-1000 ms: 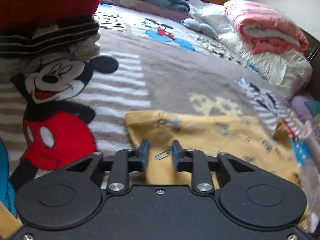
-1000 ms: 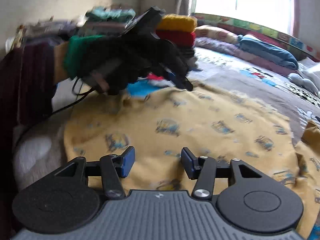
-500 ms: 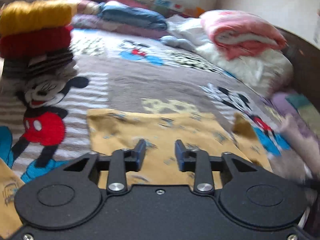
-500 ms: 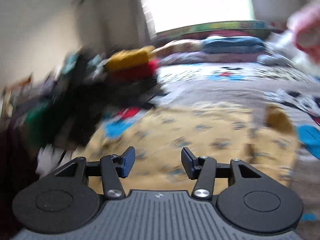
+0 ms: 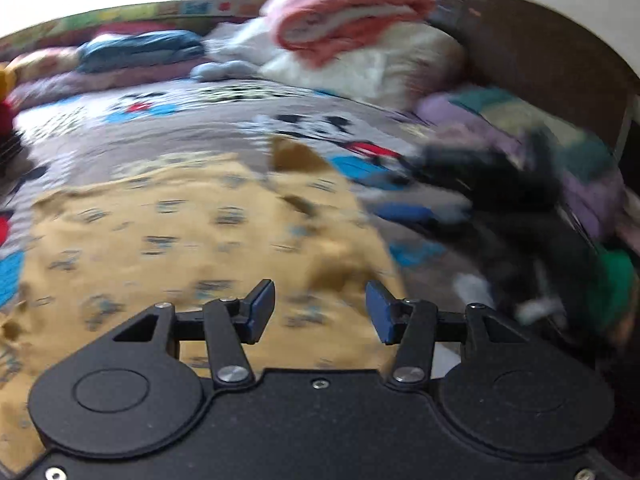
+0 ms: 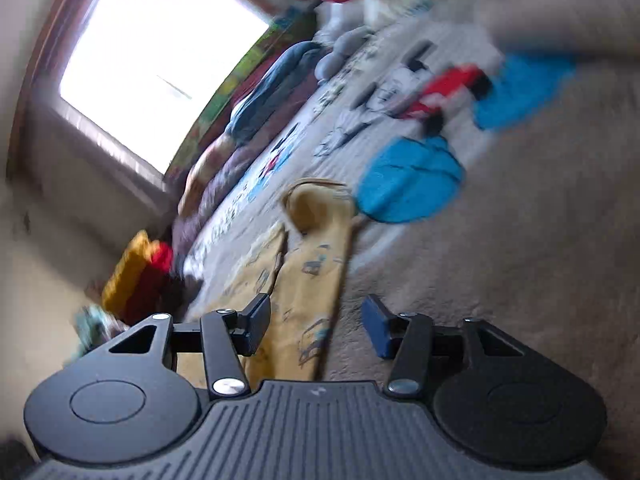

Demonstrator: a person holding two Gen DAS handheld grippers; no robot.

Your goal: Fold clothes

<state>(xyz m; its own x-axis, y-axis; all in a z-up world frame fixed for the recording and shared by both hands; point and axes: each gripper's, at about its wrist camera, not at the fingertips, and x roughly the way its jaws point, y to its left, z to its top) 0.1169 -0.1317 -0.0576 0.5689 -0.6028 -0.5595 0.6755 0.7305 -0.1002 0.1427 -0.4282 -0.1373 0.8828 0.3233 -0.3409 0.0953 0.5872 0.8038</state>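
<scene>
The left tongs (image 5: 320,312) hang over the yellow garment (image 5: 180,240), which lies spread flat on the bed (image 5: 200,128), on its grey cartoon-print blanket. Their jaws are opening, with a clear gap and nothing gripped between the blue pads (image 5: 262,310); the cloth shows below them, and whether the pads touch it cannot be told. To the right of the left tongs a blurred dark shape is the right tongs (image 5: 408,196) in a gloved hand (image 5: 520,220), near the garment's right edge. Ahead of the left tongs, at the far end of the bed, sit a pink blanket (image 5: 348,12) on white bedding and a blue bundle (image 5: 140,50).

The right wrist view is strongly tilted. The right tongs (image 6: 316,326) stand released, jaws apart and holding nothing. A narrow strip of the garment (image 6: 308,280), a sleeve or folded edge, runs forward from between the jaws, nearer the left pad, and ends in an open cuff (image 6: 316,204). Bare blanket lies under the right pad. Left of these tongs is a stack of folded clothes (image 6: 136,276), yellow and red on top, with a bright window (image 6: 160,60) beyond
</scene>
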